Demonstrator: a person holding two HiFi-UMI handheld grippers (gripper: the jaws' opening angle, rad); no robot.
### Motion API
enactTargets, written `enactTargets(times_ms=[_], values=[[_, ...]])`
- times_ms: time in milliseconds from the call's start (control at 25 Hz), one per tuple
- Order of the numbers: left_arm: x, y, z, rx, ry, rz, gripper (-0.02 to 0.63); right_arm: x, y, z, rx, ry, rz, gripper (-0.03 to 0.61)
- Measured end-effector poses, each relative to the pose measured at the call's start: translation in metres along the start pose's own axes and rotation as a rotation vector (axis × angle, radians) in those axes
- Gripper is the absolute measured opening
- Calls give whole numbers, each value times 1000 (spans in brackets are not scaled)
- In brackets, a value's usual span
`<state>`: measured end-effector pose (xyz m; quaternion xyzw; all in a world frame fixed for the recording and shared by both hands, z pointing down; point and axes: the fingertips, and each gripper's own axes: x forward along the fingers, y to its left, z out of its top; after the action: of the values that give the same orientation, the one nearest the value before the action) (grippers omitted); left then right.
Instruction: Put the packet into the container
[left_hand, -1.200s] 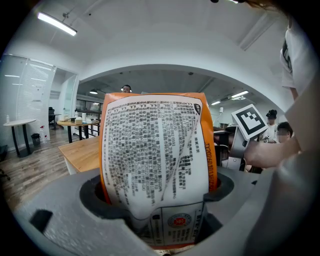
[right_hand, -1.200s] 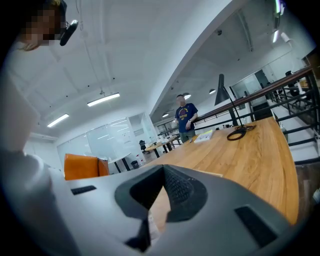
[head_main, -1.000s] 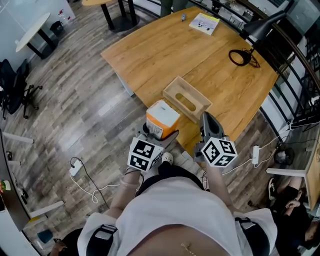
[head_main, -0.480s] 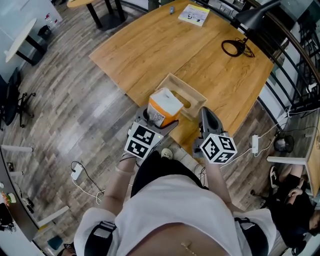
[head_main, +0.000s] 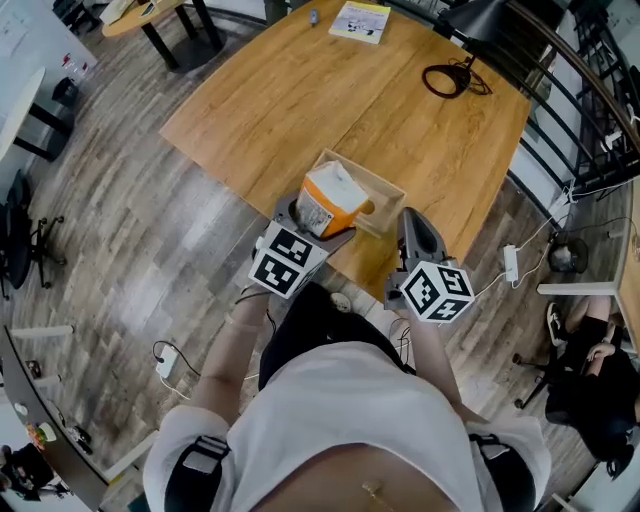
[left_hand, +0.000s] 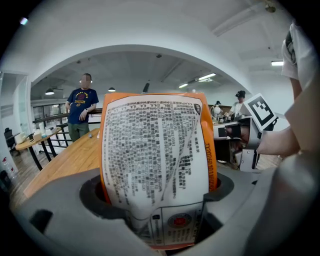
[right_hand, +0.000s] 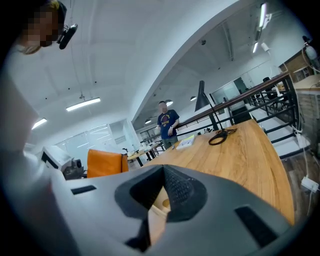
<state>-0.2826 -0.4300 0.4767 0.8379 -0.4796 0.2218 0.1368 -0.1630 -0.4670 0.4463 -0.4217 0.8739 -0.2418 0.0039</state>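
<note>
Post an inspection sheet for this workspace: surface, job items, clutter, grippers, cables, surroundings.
Surface: wooden table, light wood top.
Job's things: orange packet held at the near left end of the open wooden container, not yet inside.
Clutter: booklet at the table's far edge.
Grippers: left gripper shut on the packet; right gripper appears shut on the container's end wall.
Cables: black coiled cable on the table; white adapter with its lead on the floor.
Surroundings: plank floor, railing, a person standing beyond the table.
</note>
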Motion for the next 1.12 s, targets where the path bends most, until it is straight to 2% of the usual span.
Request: enactTargets(times_ms=[200, 360, 520, 800, 1120], values=[[13, 16, 7, 77, 47, -62, 434, 3, -2, 2, 8, -17, -42, 12], [30, 24, 9, 173, 102, -132, 434, 1, -5, 2, 9, -24, -75, 12], [48, 21, 14, 277, 155, -206, 435, -1, -10, 6, 12, -37, -103, 12], [75, 9, 10, 409, 216, -331, 434, 2, -24, 9, -4, -43, -167, 12], [99, 9, -18, 697, 411, -477, 435, -6, -39, 5, 6, -45, -247, 12]])
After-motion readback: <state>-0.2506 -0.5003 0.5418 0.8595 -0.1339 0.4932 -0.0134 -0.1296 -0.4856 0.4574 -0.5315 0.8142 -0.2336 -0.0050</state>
